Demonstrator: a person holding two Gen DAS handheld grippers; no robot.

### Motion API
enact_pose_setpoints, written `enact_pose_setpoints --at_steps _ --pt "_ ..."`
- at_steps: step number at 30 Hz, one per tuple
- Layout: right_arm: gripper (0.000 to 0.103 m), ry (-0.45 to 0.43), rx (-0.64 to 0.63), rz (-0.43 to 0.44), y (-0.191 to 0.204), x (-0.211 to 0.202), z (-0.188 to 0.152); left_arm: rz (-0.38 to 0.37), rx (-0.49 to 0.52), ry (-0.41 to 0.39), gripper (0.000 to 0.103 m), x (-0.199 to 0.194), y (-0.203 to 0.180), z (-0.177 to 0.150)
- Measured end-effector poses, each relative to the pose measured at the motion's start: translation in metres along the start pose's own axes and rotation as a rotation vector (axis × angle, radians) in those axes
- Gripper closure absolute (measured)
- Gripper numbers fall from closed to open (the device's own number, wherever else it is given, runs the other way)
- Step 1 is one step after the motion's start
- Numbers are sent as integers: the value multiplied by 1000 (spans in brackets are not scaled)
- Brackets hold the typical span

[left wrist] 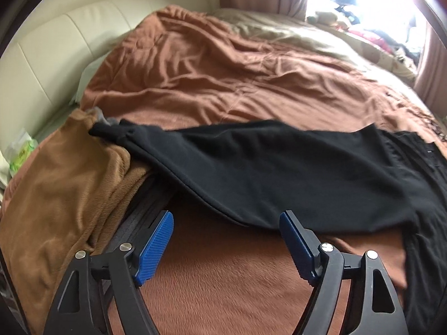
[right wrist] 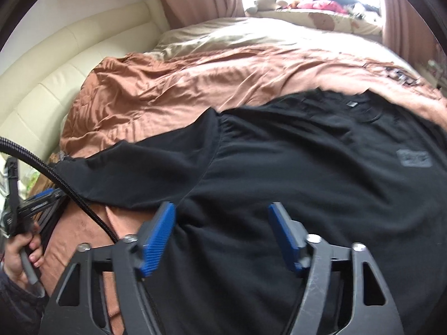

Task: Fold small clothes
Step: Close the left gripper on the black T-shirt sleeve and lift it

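A black long-sleeved top (right wrist: 307, 173) lies spread on the brown bedcover, a grey label on its chest. Its sleeve (left wrist: 265, 167) stretches out to the left, the cuff resting on a tan fleece blanket (left wrist: 64, 189). My left gripper (left wrist: 226, 223) is open and empty, just short of the sleeve's near edge, above the cover. My right gripper (right wrist: 222, 217) is open and empty, hovering over the top's body near the armpit. The left gripper also shows at the left edge of the right wrist view (right wrist: 33, 209), held by a hand.
The rumpled brown and beige bedcover (left wrist: 223, 64) fills the far side. A cream padded headboard (left wrist: 56, 44) runs along the left. Stuffed toys and clothes (right wrist: 307, 0) lie by the bright window. A tissue pack (left wrist: 22, 150) sits at the left.
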State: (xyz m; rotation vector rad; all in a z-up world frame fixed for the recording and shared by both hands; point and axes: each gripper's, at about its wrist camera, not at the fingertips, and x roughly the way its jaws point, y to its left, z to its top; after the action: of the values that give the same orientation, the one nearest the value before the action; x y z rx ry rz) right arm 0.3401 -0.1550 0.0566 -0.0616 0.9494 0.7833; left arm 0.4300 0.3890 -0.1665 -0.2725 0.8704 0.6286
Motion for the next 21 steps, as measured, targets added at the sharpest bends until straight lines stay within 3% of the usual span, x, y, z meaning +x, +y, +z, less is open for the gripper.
enact_pose_setpoints --at_steps 6,8,10,13,15,21 --pt "71 95 37 70 -6 48 3 42 -13 36 26 29 3 5" --pt "77 109 35 73 -5 60 8 39 -11 51 39 38 2 7" --pt "81 119 39 87 -4 68 12 20 -12 68 65 46 0 8" --pt "88 124 37 99 -2 81 20 19 -14 66 91 49 -2 11" --pt "91 127 39 113 1 90 23 -9 -25 39 97 41 -4 17" --pt "92 188 67 154 -2 107 27 -76 -26 -77 98 -2 -13 48"
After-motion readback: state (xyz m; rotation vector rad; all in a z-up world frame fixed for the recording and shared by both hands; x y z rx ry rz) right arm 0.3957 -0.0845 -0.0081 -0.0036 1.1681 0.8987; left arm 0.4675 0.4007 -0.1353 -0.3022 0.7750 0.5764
